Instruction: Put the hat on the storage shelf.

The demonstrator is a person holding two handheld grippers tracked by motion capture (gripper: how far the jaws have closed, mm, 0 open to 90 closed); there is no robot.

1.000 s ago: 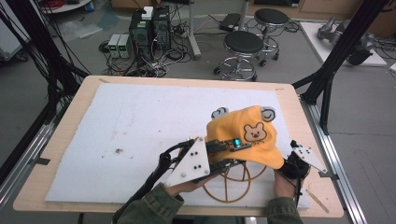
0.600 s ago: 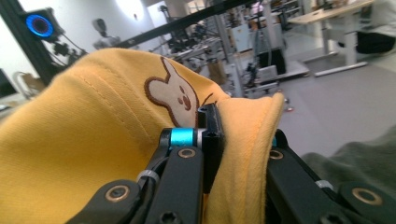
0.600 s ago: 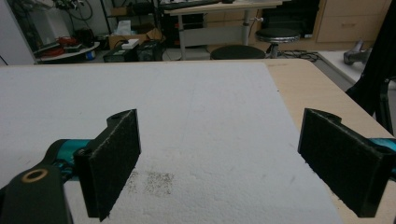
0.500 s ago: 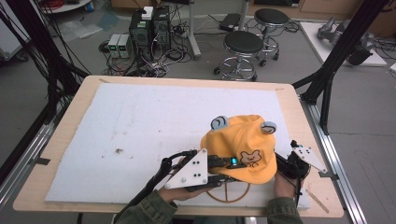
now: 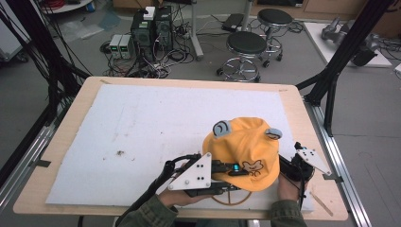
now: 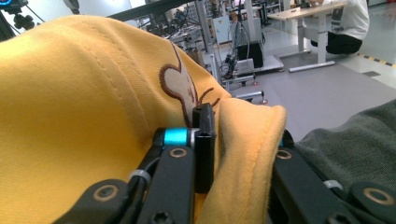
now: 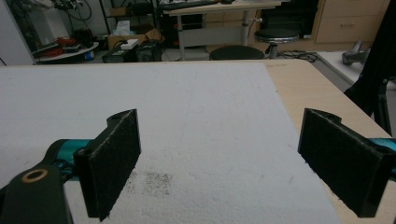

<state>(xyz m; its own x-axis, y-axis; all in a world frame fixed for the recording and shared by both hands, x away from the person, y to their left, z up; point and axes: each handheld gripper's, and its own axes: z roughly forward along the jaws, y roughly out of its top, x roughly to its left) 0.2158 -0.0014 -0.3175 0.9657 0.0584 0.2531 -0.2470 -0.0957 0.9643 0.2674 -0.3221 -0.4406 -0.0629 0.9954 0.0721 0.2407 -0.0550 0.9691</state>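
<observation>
Left gripper [image 5: 236,171], low at six o'clock on the table [image 5: 75,118]: jaws have just been easing apart, the yellow hat's [image 5: 246,144] brim fold still between them. Hat sits draped over an orange ring stand [image 5: 231,198], near-right part of the white foam sheet [image 5: 142,123]. Right gripper [image 7: 219,158] at four o'clock: jaws wide apart, nothing between them.
</observation>
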